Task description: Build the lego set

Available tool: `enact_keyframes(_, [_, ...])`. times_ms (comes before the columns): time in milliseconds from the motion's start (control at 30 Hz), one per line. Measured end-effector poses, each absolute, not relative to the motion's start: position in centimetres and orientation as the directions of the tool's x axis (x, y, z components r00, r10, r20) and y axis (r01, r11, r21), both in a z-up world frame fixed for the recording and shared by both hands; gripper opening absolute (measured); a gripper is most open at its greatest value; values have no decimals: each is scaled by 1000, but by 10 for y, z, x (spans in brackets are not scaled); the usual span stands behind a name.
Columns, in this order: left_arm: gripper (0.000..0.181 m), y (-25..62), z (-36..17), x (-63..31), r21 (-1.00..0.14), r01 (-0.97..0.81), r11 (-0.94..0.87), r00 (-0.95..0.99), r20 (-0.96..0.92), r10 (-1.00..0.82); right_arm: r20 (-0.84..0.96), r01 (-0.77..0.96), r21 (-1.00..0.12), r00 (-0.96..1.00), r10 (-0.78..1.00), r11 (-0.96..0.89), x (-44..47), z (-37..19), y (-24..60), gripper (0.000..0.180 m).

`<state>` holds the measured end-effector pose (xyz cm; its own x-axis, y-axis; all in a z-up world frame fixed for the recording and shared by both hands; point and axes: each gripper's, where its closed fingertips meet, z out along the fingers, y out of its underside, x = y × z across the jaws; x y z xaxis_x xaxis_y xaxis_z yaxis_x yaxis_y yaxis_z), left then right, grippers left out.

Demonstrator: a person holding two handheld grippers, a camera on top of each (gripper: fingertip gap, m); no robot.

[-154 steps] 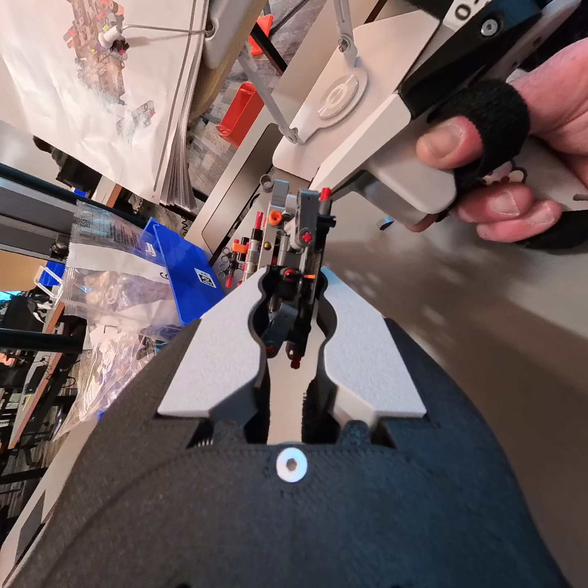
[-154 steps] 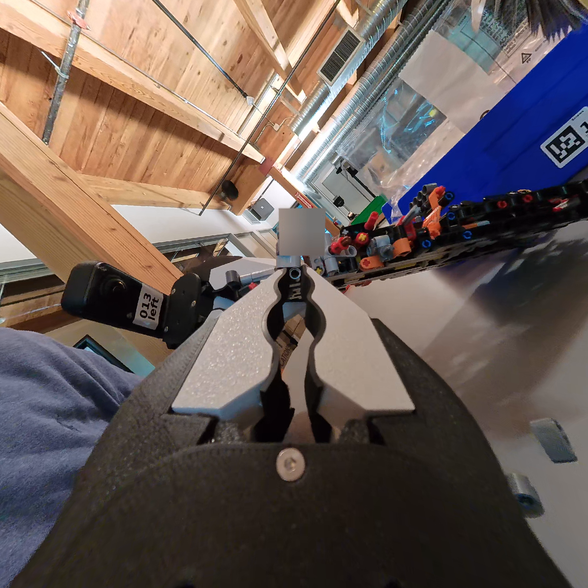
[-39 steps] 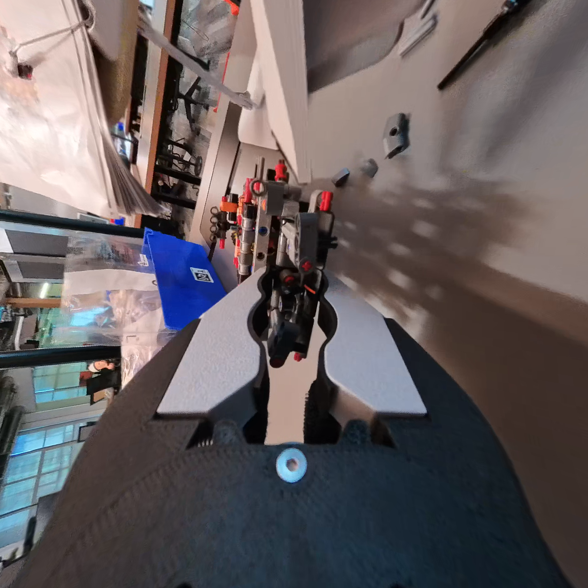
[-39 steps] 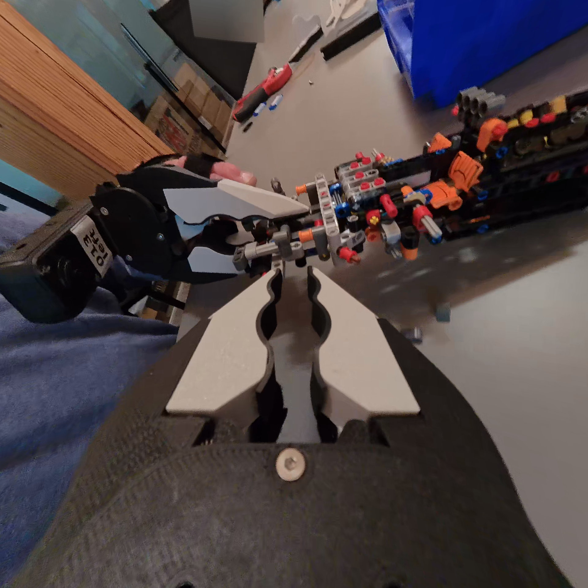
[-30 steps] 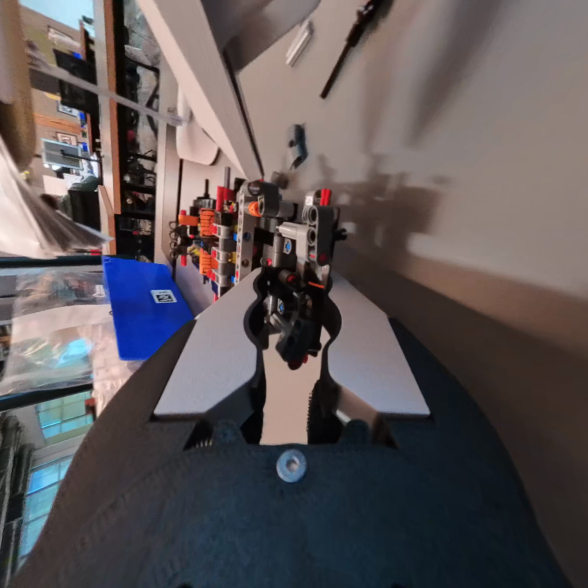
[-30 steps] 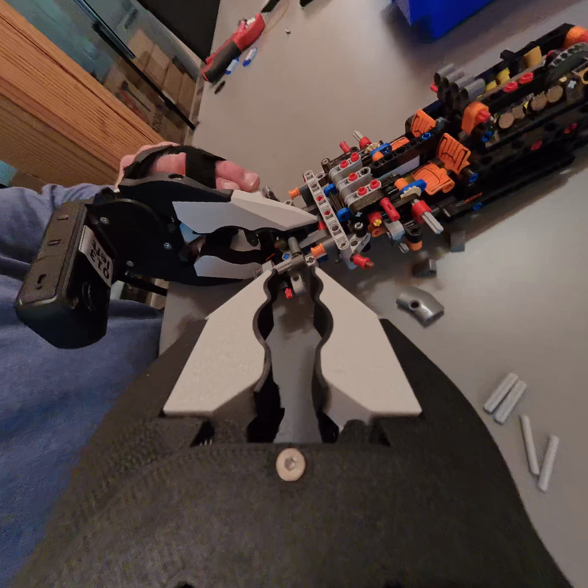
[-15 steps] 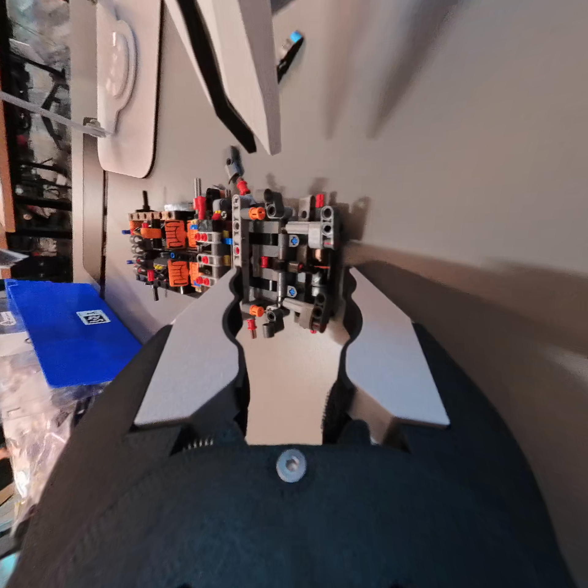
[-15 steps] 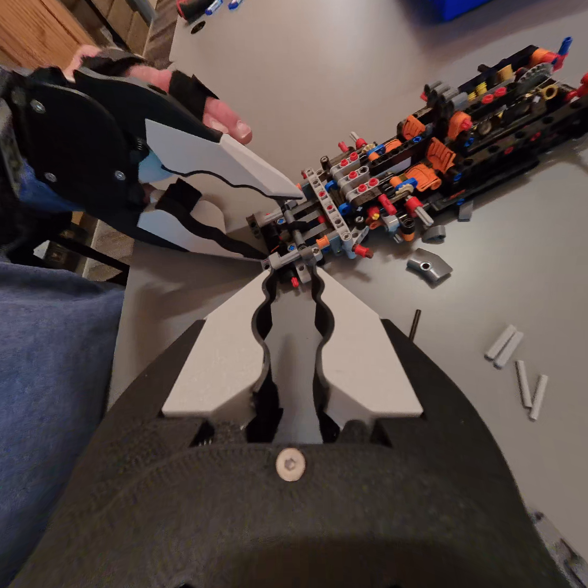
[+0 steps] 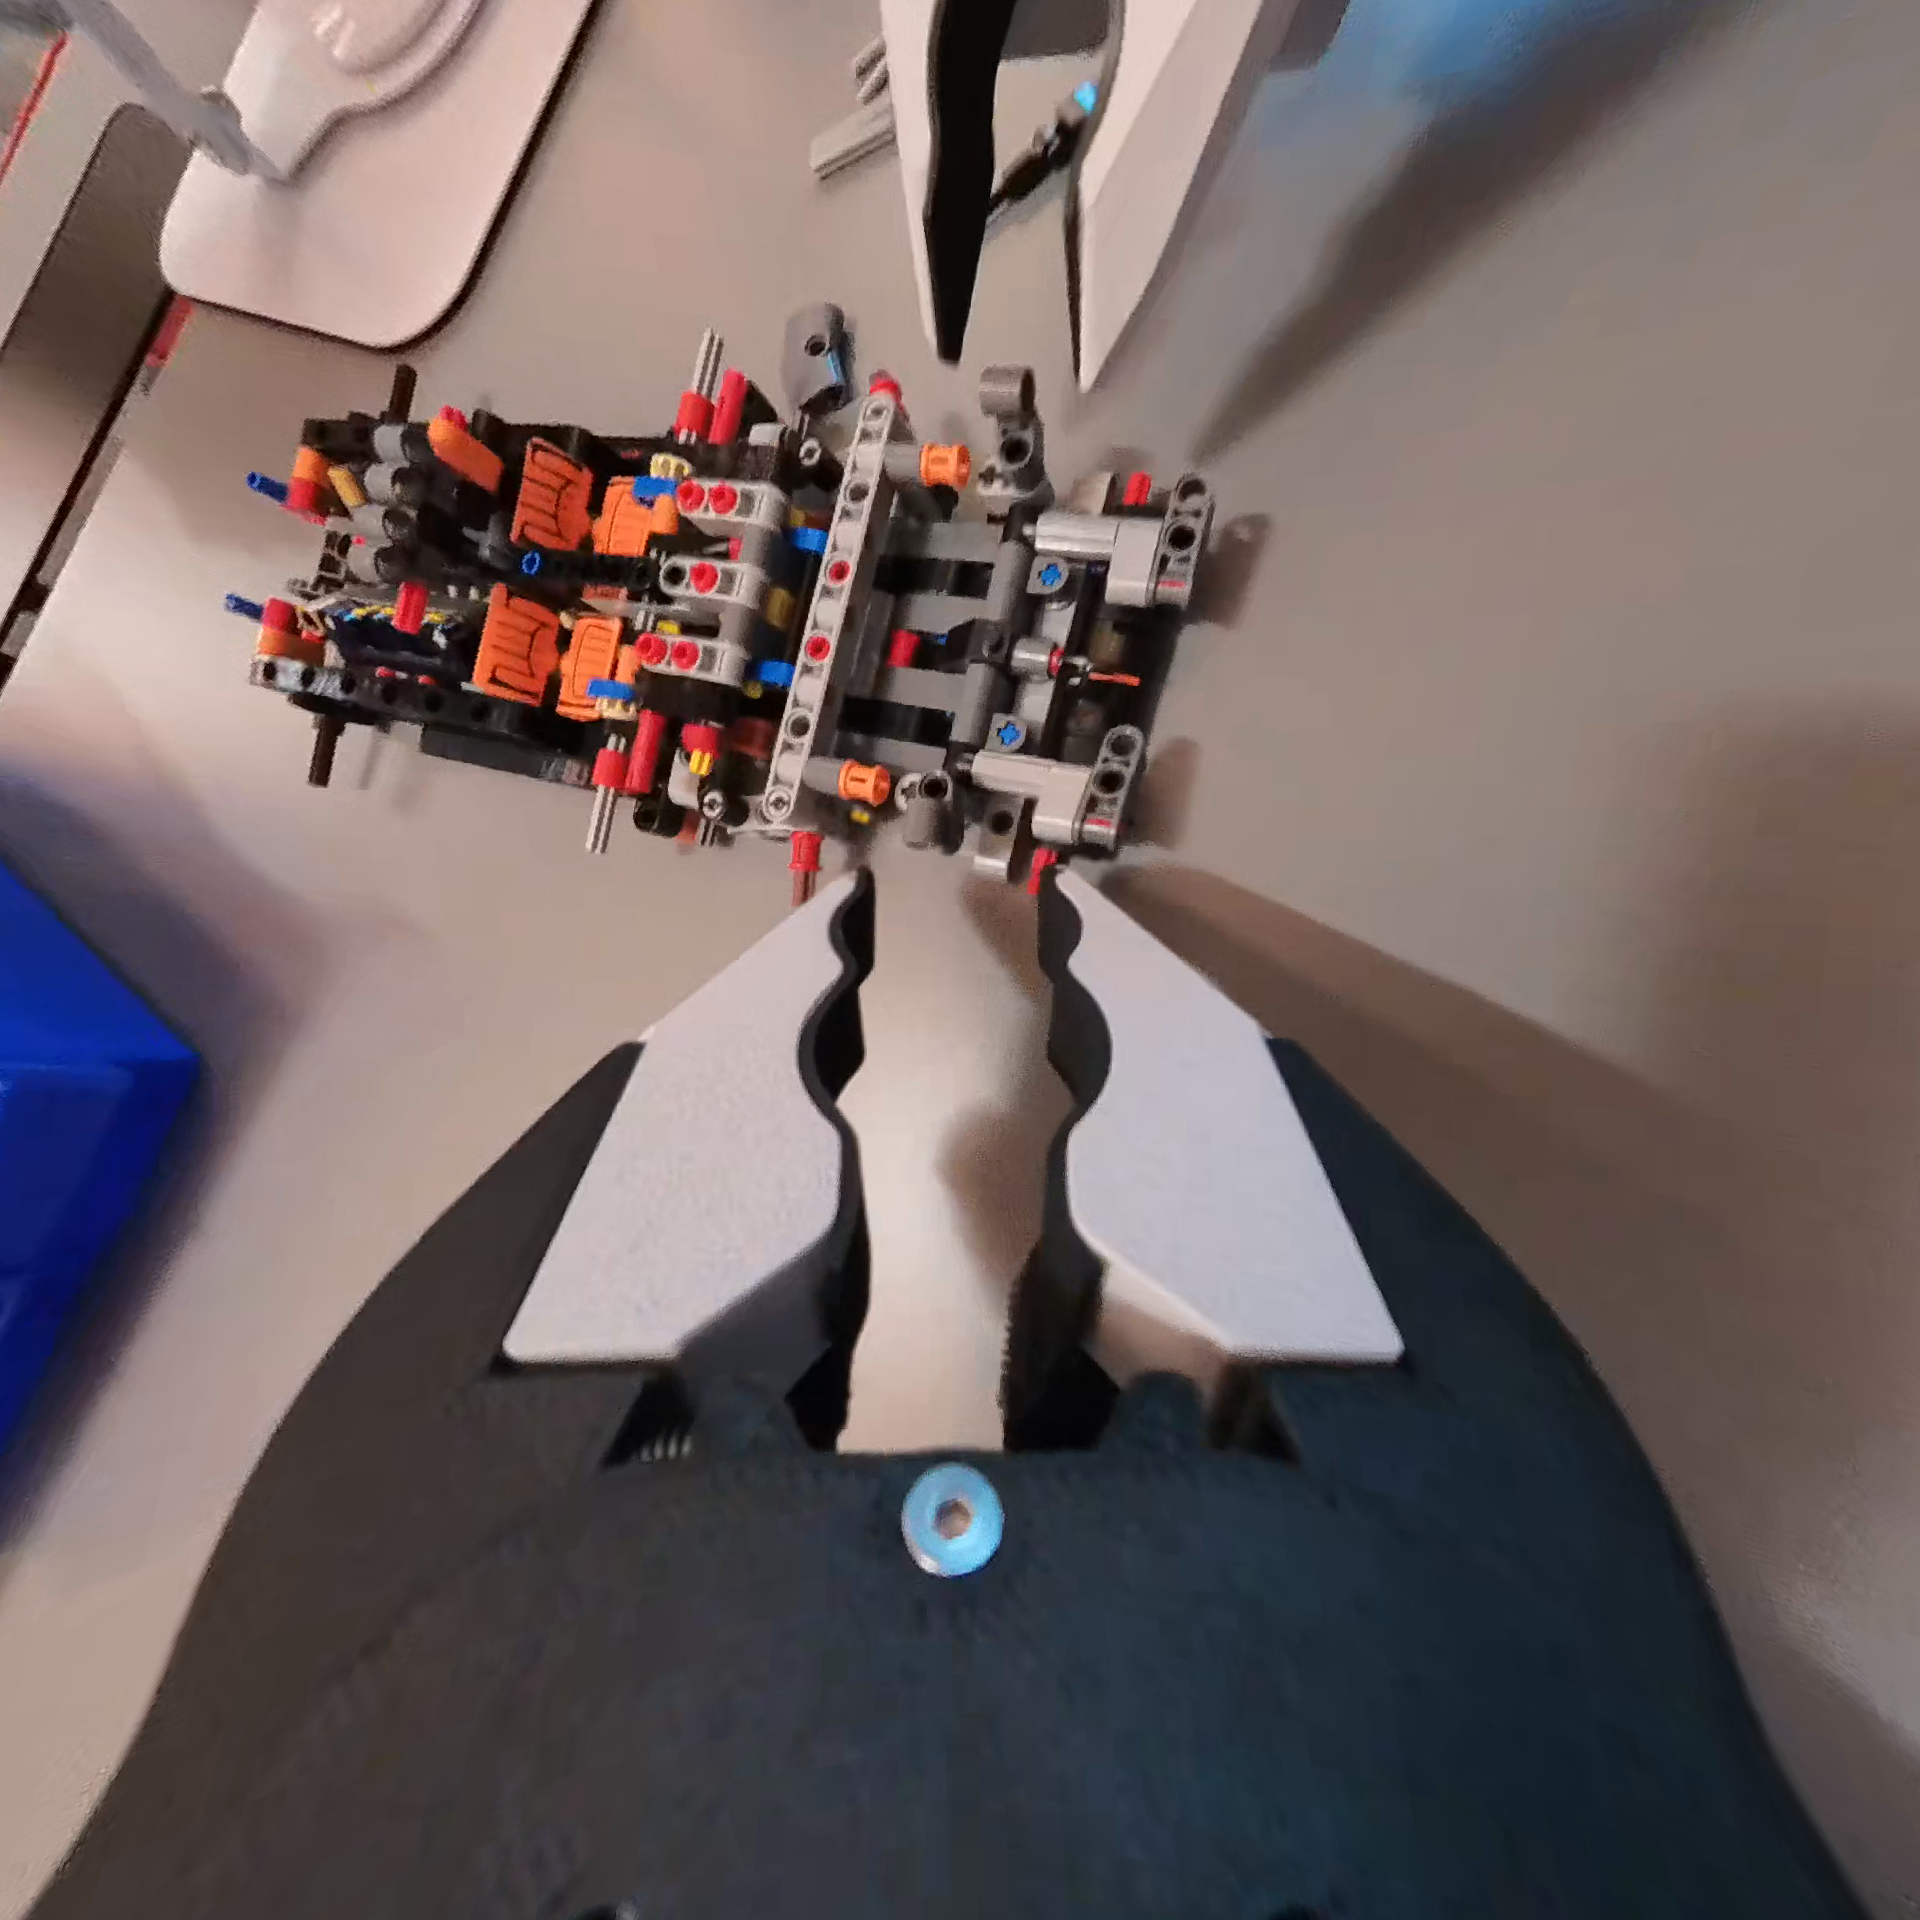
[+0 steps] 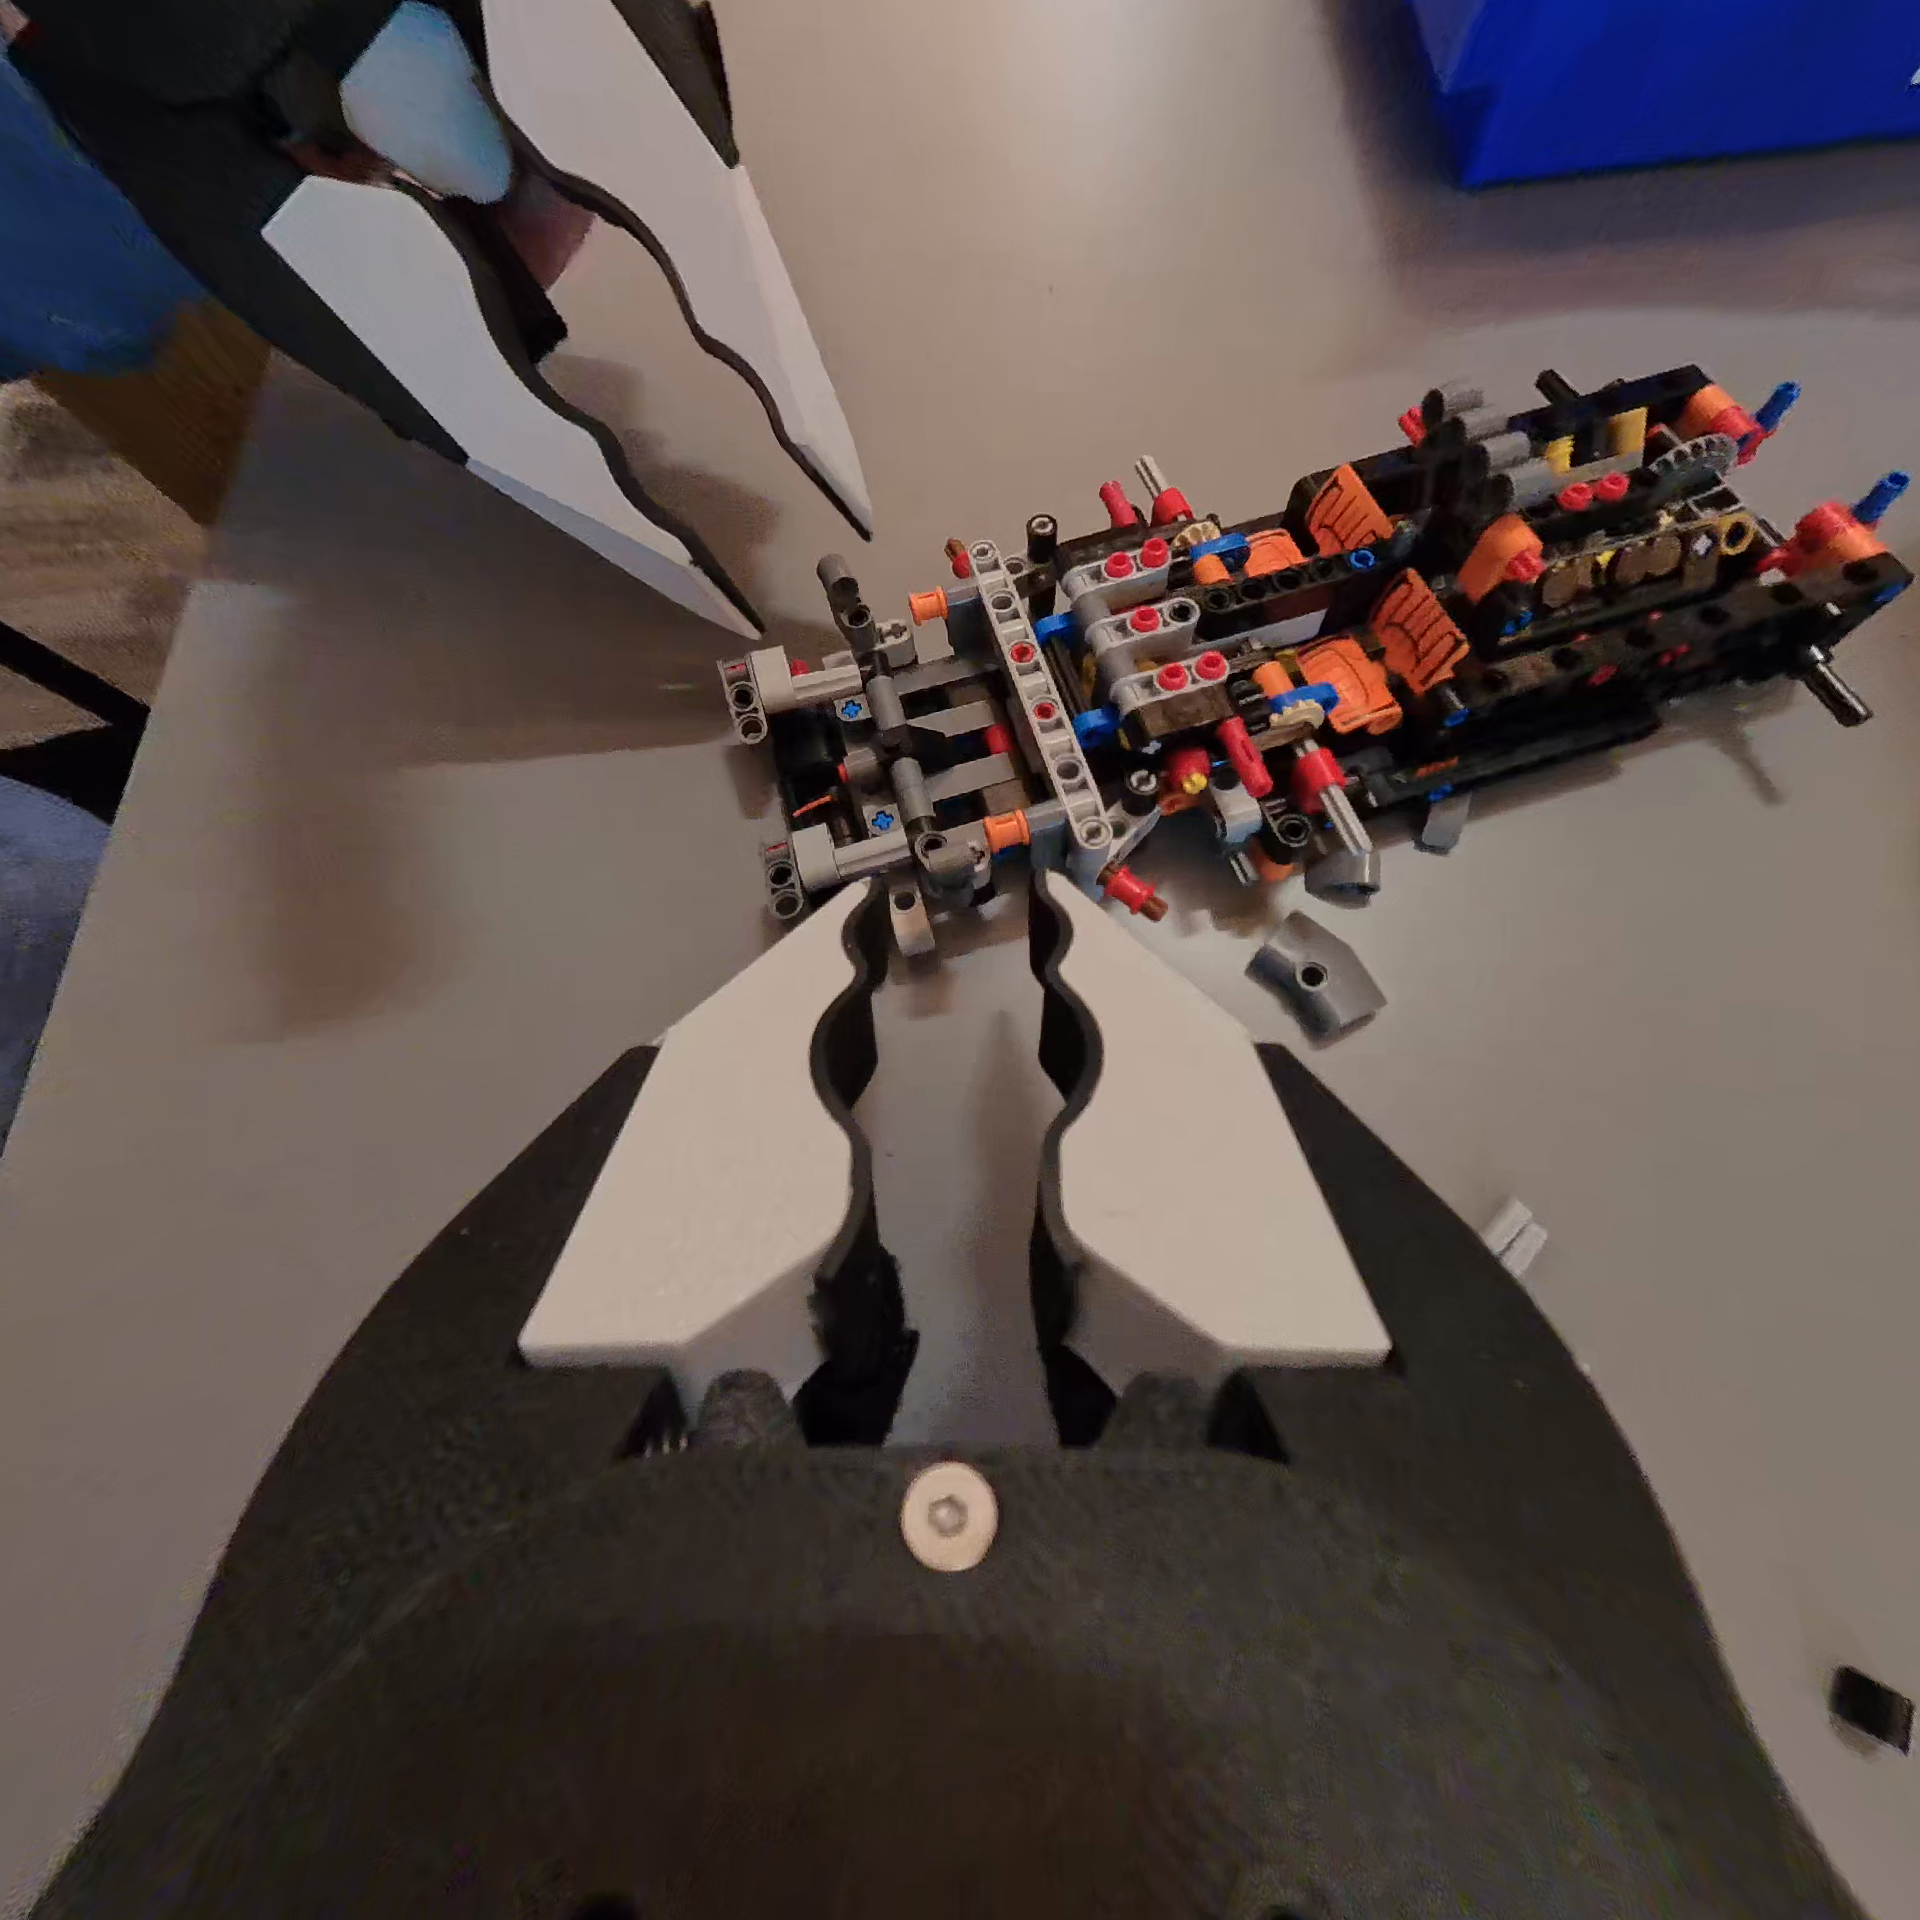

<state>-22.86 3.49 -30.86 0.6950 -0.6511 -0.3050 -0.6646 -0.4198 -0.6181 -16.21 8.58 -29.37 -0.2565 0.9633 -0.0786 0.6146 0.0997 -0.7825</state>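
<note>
The long lego build, black and grey with orange and red parts, lies flat on the grey table [image 9: 1507, 748] in the left wrist view [image 9: 727, 623] and the right wrist view [image 10: 1247, 675]. My left gripper [image 9: 951, 894] is open and empty, its tips just short of the build's grey end frame. It also shows in the right wrist view [image 10: 805, 582], open beside that end. My right gripper [image 10: 951, 904] is open, its tips at the other side of the same end, with a small grey connector [image 10: 914, 925] of the build between them. It shows in the left wrist view [image 9: 1018, 364] too.
A loose curved grey piece [image 10: 1314, 982] lies beside the build, with short grey pins [image 10: 1512, 1236] and a small black piece [image 10: 1870, 1735] farther right. A blue bin [image 10: 1662, 83] stands beyond the build. A white stand base [image 9: 343, 177] sits at the far left. The grippers' ends are close to 9 centimeters from one another.
My left gripper opened and let go of the build, which now lies flat on the table. Both grippers have pulled back a little, and the right one has opened wider.
</note>
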Motion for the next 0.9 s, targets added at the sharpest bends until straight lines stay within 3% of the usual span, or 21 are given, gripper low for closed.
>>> enact_keyframes(33, [29,37,-307,-227,-638,-649,-414,700,-289,-653,-75,612,-783,-266,961,108,-163,-293,85,24])
enact_keyframes(367, [11,49,-307,-219,-663,-643,-383,665,-236,-709,-1,640,-746,-280,960,186,-168,-297,82,7])
enact_keyframes(667, [19,45,-312,-224,-669,-637,-383,660,-215,-720,-19,644,-745,-280,960,174,-165,-294,83,16])
enact_keyframes(900, [12,47,-315,-222,-669,-637,-383,660,-216,-720,14,650,-731,-291,957,209,-164,-301,80,13])
